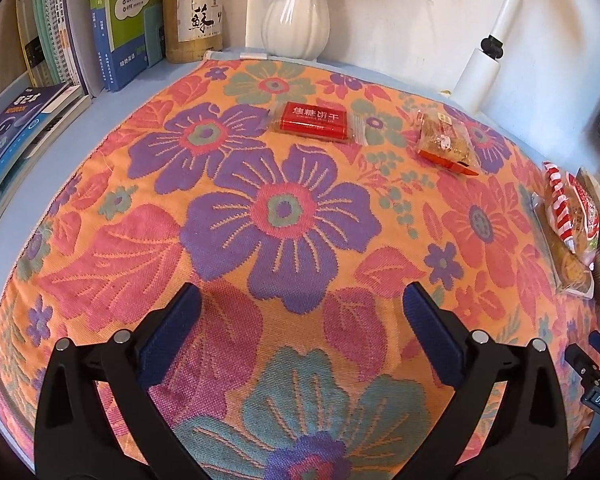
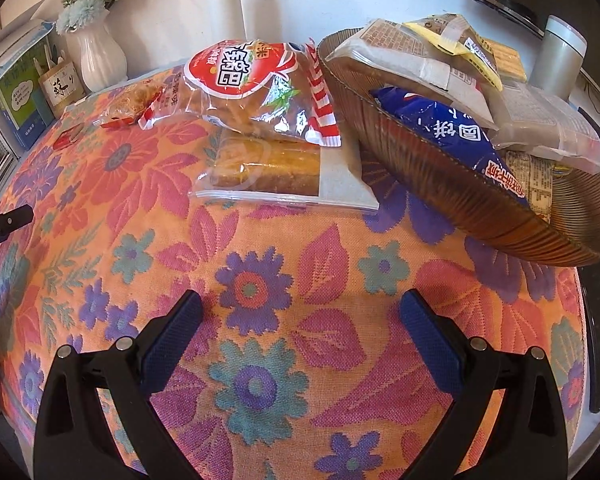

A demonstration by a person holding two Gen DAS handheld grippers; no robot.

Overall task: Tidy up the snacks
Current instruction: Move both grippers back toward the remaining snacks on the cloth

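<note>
Right gripper spread wide; bread packet lies crosswise.

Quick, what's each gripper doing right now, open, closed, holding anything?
Left gripper: open, holding nothing.
Right gripper: open, holding nothing.

cloth: woven, matt, rough
vase: glossy white ceramic
snack bag: shiny crinkled plastic
bowl: ribbed, glassy brown

Tons of bare flowered orange tablecloth mid-frame in my left view. My right view's upper half is jammed: red-striped snack bag over a clear-wrapped cake, touching the ribbed brown basket.
</note>
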